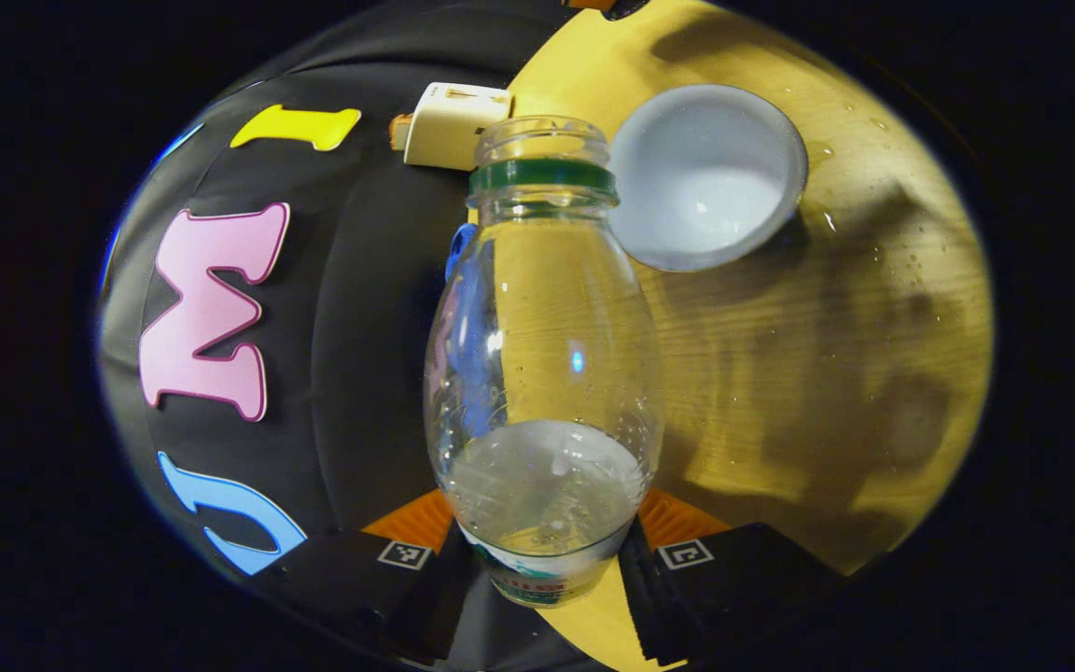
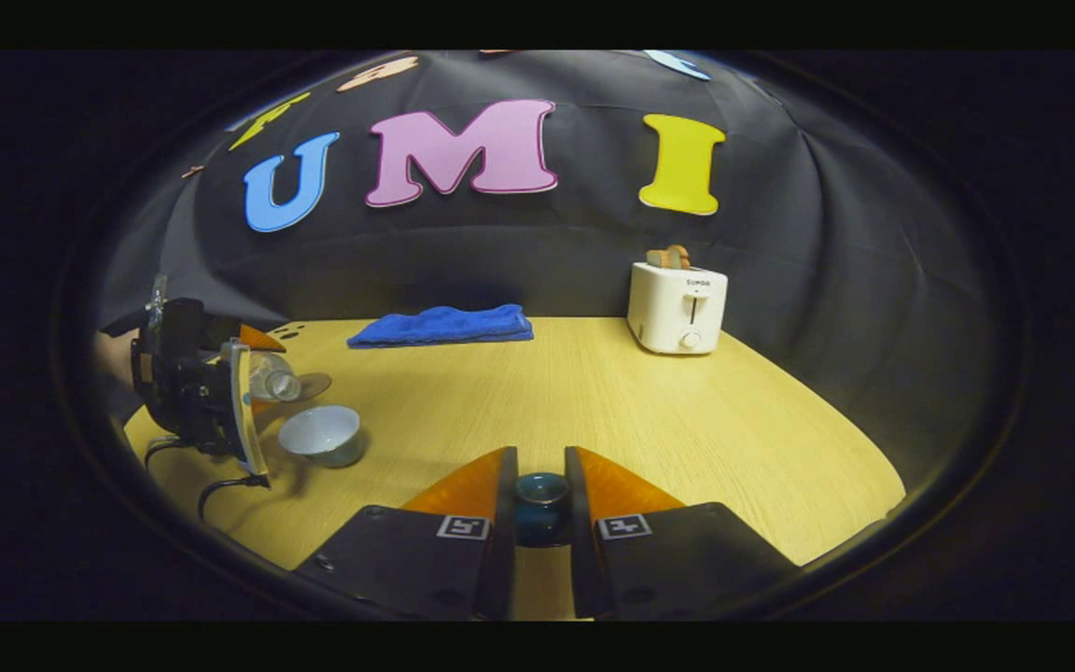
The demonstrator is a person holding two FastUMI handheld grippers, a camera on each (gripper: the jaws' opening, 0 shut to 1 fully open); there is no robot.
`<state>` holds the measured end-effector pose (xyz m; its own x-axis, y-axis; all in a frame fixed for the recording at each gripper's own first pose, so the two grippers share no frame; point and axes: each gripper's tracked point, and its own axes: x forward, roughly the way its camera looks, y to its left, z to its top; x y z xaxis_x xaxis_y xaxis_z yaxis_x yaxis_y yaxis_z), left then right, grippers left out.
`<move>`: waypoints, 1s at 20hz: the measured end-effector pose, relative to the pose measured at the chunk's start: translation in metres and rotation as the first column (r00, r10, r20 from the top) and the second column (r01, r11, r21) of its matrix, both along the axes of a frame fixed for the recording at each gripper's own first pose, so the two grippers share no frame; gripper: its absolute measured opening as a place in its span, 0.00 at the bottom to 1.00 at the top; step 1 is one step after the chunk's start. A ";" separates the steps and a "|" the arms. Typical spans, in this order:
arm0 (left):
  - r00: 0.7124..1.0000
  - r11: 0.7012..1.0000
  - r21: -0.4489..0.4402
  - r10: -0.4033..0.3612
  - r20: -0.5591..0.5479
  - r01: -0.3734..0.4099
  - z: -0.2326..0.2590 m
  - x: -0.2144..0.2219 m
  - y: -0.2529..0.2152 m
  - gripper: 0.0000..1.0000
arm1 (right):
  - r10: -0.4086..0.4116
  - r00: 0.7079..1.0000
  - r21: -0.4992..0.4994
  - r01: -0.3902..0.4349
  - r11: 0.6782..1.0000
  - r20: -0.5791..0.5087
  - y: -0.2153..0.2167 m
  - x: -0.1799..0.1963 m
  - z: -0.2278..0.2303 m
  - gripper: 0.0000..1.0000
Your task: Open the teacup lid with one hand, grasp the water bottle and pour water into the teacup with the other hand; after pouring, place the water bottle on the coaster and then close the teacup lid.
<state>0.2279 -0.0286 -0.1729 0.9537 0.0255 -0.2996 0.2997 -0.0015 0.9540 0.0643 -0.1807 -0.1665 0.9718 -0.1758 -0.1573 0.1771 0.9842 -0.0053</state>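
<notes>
Wooden tabletop (image 2: 612,392), pale yellow, black cloth wall behind. Far left in the right gripper view, left gripper (image 2: 220,392) holds the clear plastic water bottle with green neck ring (image 1: 542,364) tipped, open mouth just above the white ceramic teacup (image 2: 321,434). Left gripper view: both fingers pinch the bottle near its base; water sits low in it, cup beside the mouth, droplets on the wood. Round brown coaster (image 2: 314,383) lies just behind the cup. Folded blue towel (image 2: 442,325) and white toaster (image 2: 677,306) further right. Right gripper (image 2: 539,504) clamps the dark teal lid knob (image 2: 539,499), lid off. Judgement: pour step, likely near its end. Next: right the bottle, set it on the coaster, then re-lid.
</notes>
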 end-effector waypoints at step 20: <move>0.993 0.940 0.322 -0.112 -0.019 0.113 0.024 0.010 -0.007 0.73 | 0.006 1.000 0.046 -0.005 0.999 -0.011 0.000 -0.017 -0.011 0.27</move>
<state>0.2377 -0.0356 -0.1488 0.9558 0.0133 -0.2937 0.2803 -0.3425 0.8967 0.0472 -0.1810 -0.1771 0.9709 -0.1627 -0.1755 0.1719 0.9844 0.0382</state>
